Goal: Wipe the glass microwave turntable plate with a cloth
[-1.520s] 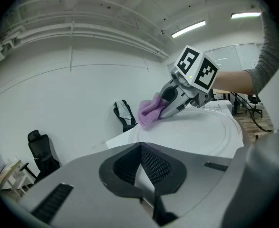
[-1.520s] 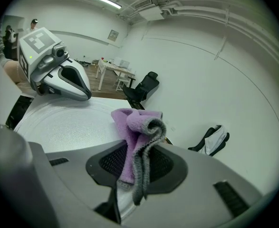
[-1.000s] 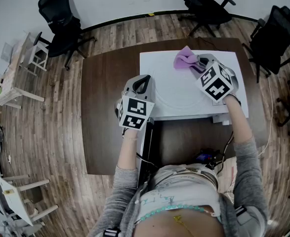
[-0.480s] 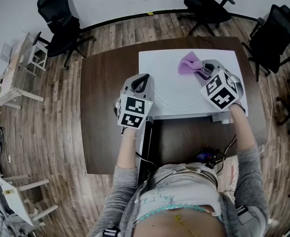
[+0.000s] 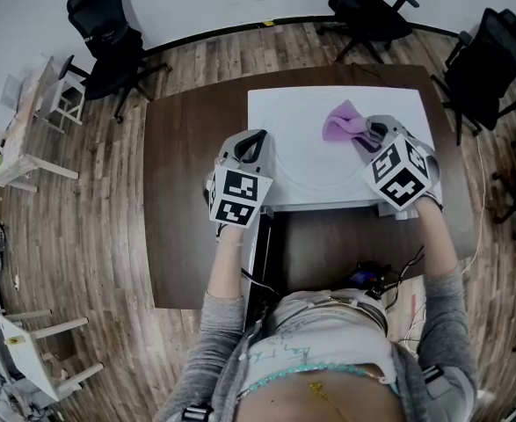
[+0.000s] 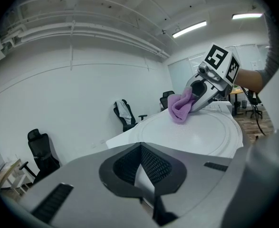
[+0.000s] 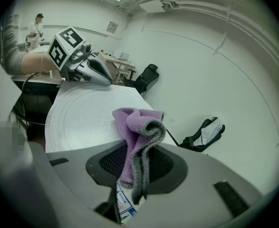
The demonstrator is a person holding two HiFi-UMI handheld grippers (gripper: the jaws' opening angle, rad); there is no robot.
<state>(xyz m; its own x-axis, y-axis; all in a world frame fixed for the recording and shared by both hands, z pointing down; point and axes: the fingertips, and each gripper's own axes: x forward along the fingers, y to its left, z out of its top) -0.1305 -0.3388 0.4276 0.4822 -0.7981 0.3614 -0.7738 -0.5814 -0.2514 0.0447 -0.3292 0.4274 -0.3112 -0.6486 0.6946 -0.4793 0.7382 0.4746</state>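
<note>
Wiping in hand toward the desk's point(image 5: 187, 192) far right corner: cloth point(image 5: 341, 121) is clamped in right gripper point(image 5: 367, 135), plate point(image 5: 301, 161) is clamped at its rim by left gripper point(image 5: 257, 139). A sweep across the centre is judged next.

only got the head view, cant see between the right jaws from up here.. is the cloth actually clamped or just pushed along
Observer: Clamped. In the right gripper view the right gripper is shut on the purple cloth, with a grey-edged fold hanging down between its pads.
Operator: ok and the left one, gripping the plate or just resting beside it
Observer: Gripping. The left gripper view shows the left gripper shut on the near edge of the glass turntable plate, with a pale sliver of the rim pinched between its pads.
</note>
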